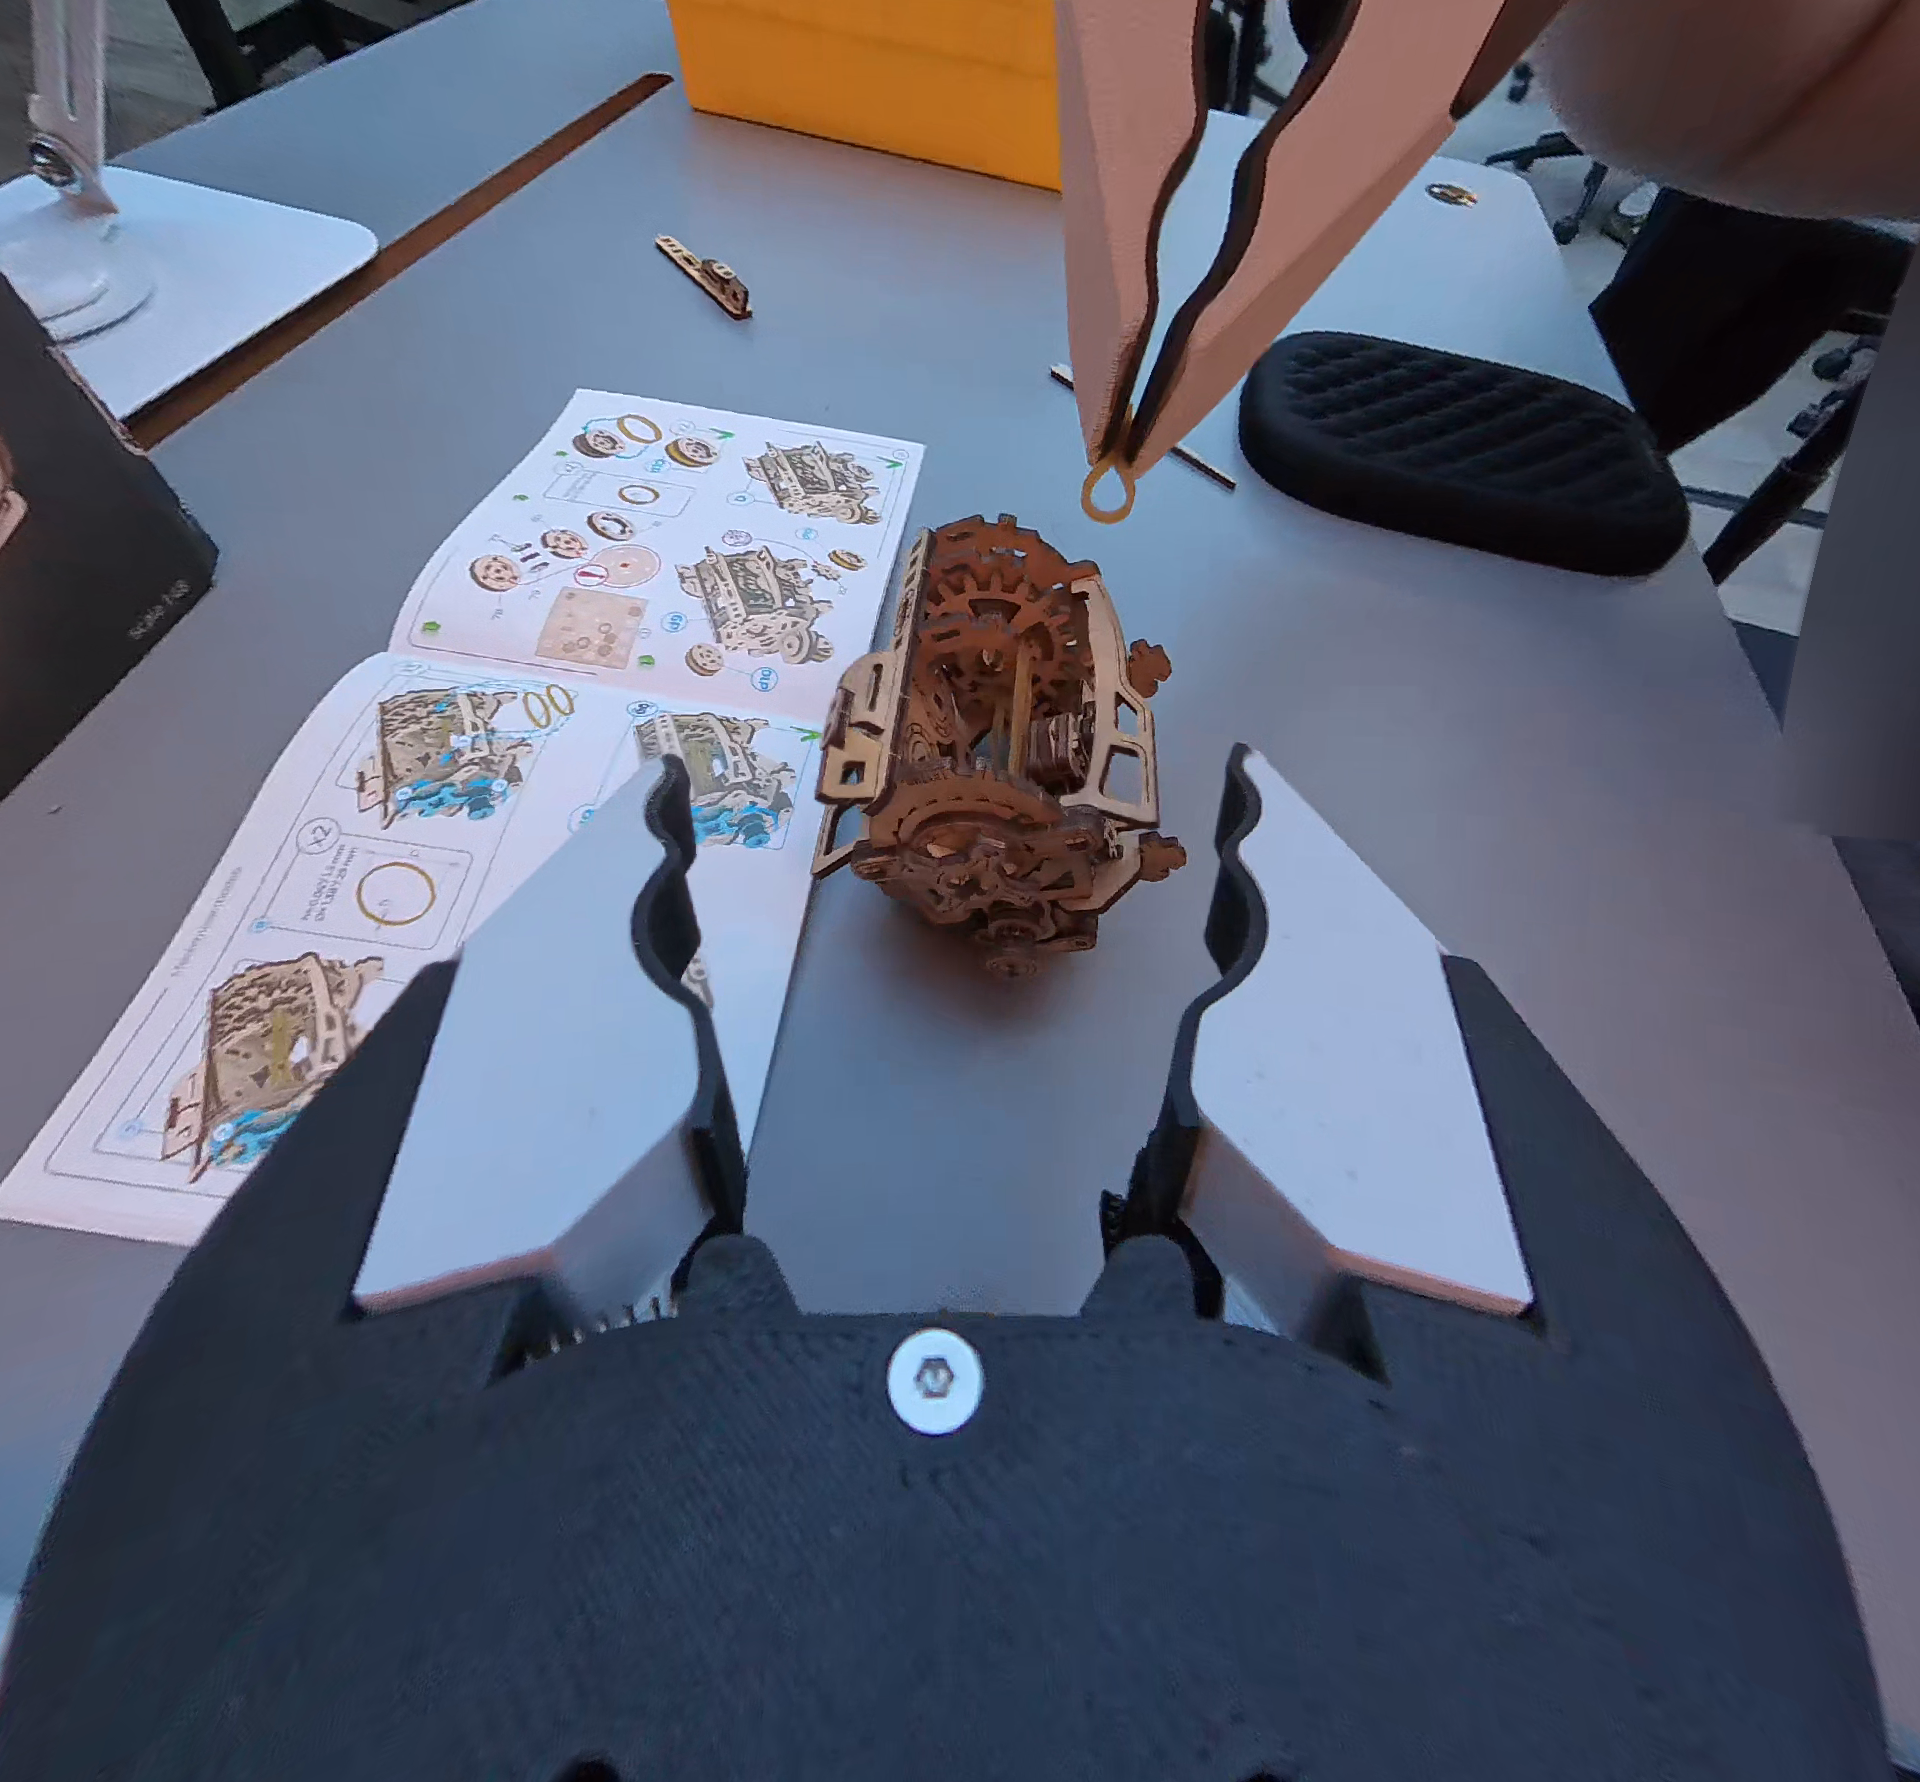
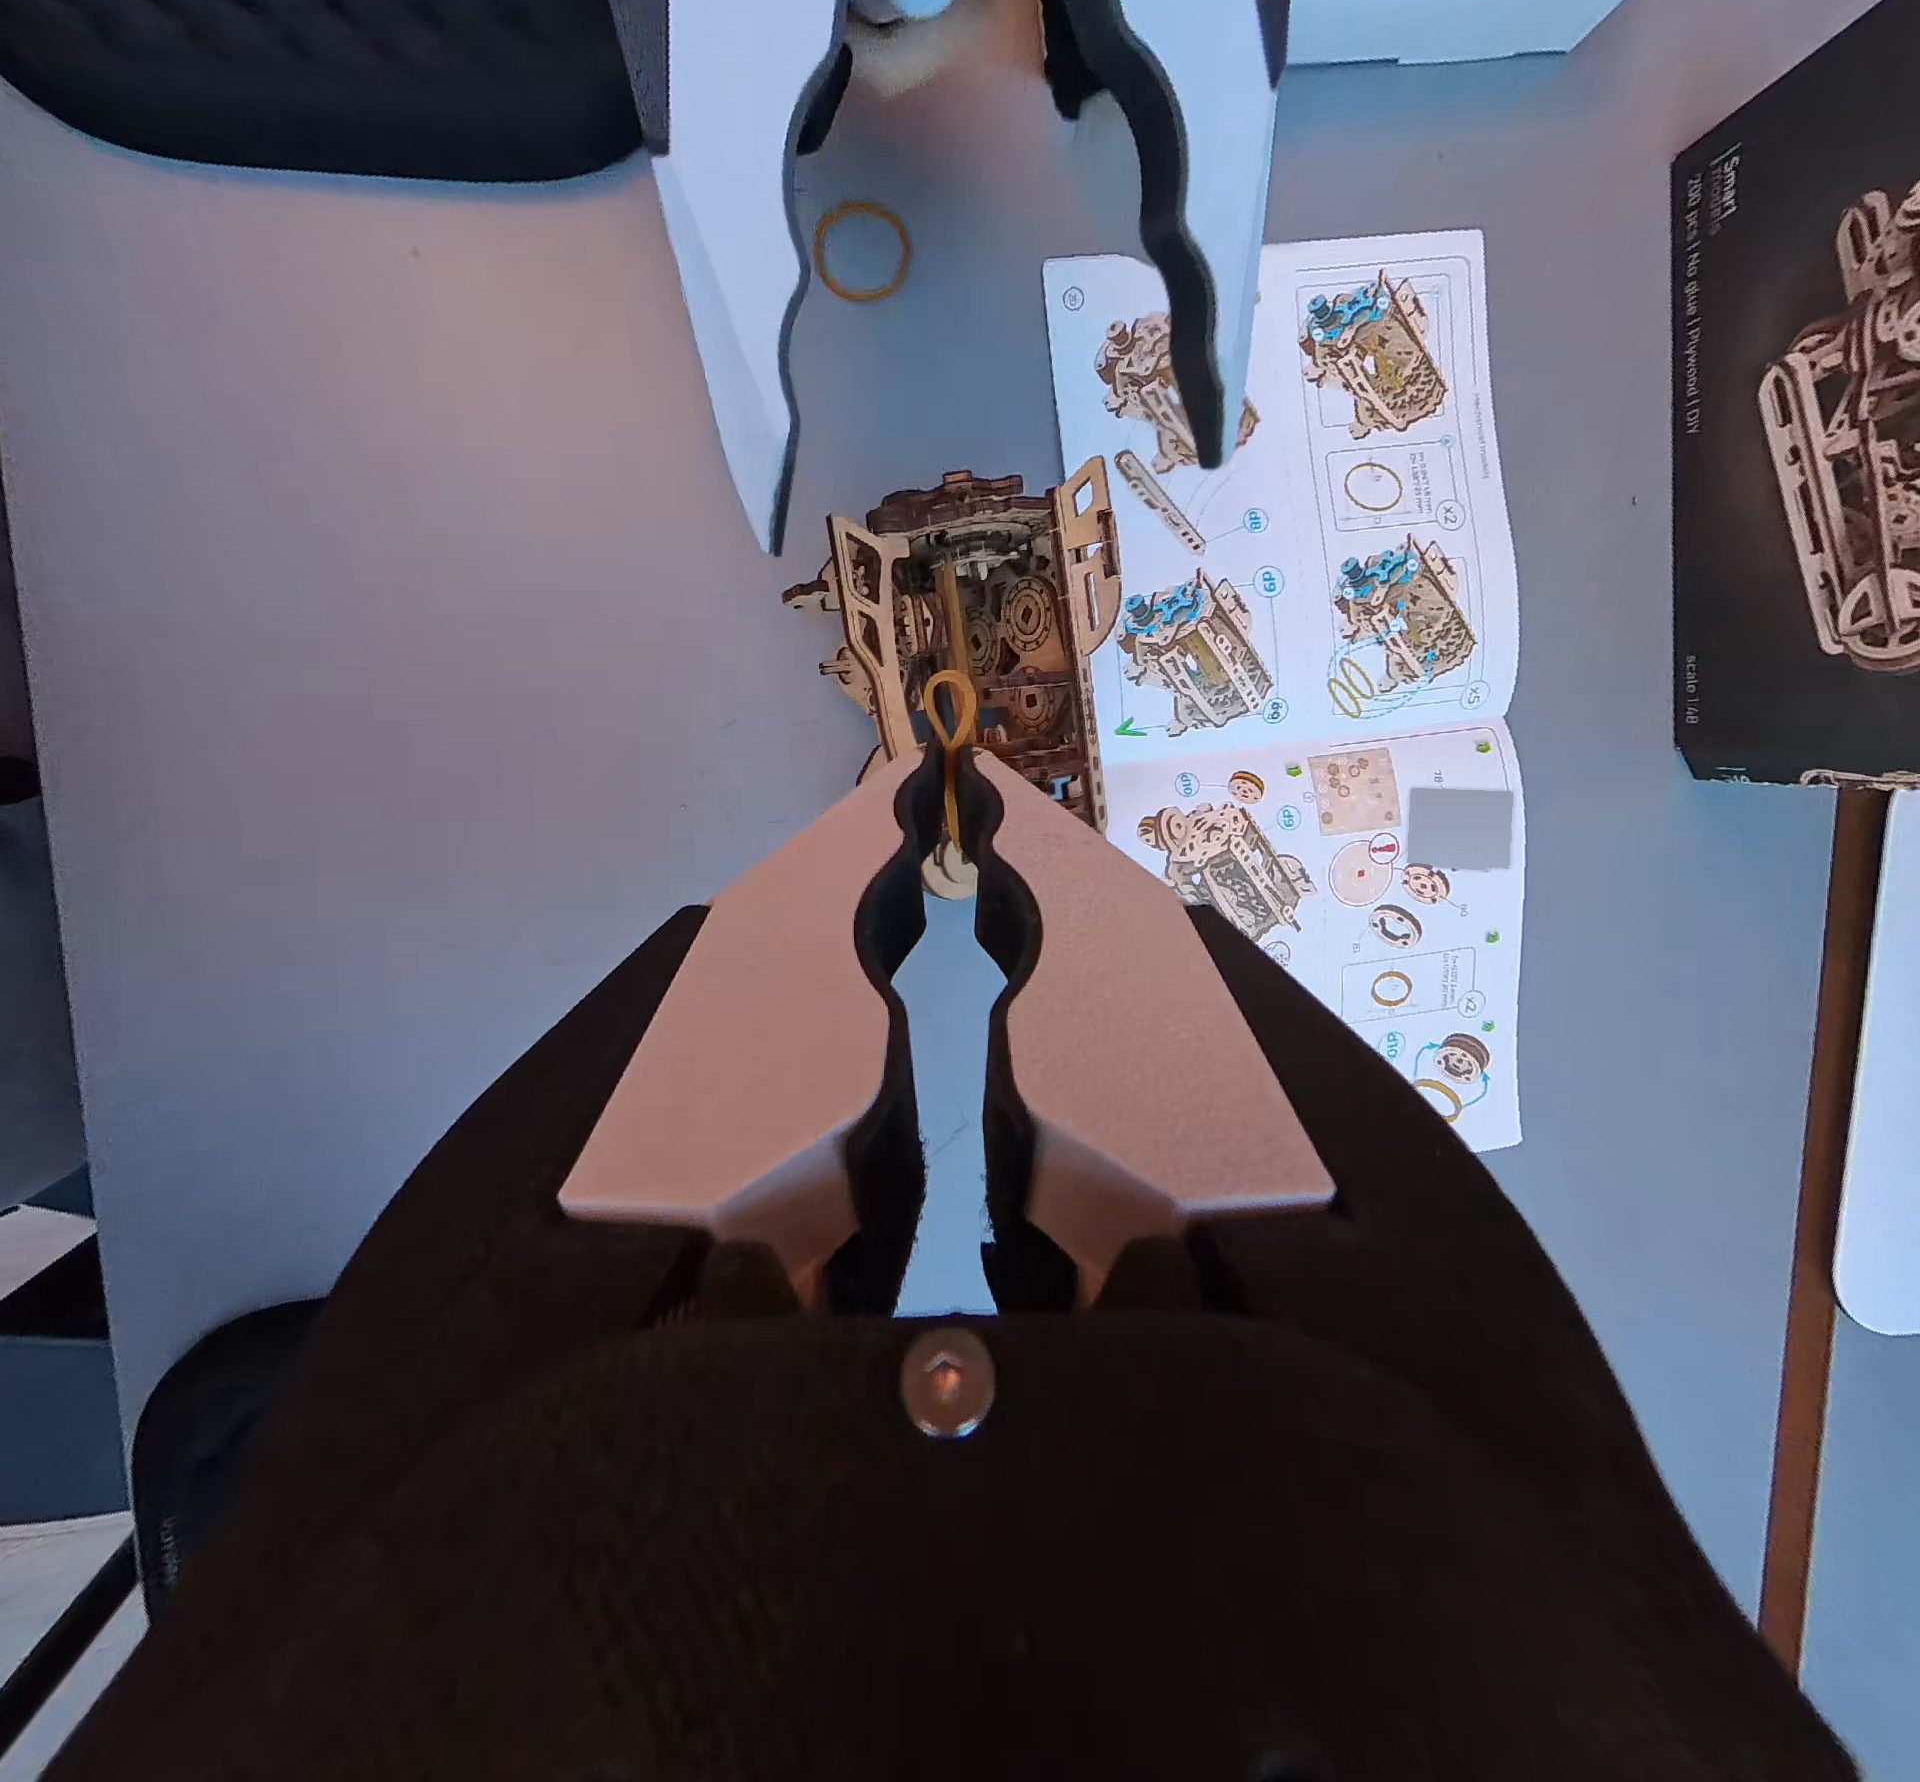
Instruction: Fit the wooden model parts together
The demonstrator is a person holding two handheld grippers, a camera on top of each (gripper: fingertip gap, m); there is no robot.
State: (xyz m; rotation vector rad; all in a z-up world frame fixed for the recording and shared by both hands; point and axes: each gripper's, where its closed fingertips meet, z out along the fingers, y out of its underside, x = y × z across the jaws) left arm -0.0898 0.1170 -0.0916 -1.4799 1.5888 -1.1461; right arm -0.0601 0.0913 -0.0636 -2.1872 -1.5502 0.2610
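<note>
- Right claw [image 2: 948,776] pinched tight on yellow rubber band [image 2: 949,724], above wooden model [image 1: 992,756] at desk [image 1: 1351,797] centre.
- Left claw [image 1: 956,797] wide apart, holding nothing.
- Only in right wrist view: loose rubber band [image 2: 860,252], upper centre.

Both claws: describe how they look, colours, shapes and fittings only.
The left claw has a wide black textured body with one silver hex screw at its centre. Its two fingers are pale grey-white wedges, lined inside with black wavy pads. The right claw has the same build, dark body and centre screw, but its fingers look pinkish-tan. No cables or sleeves show.
</note>
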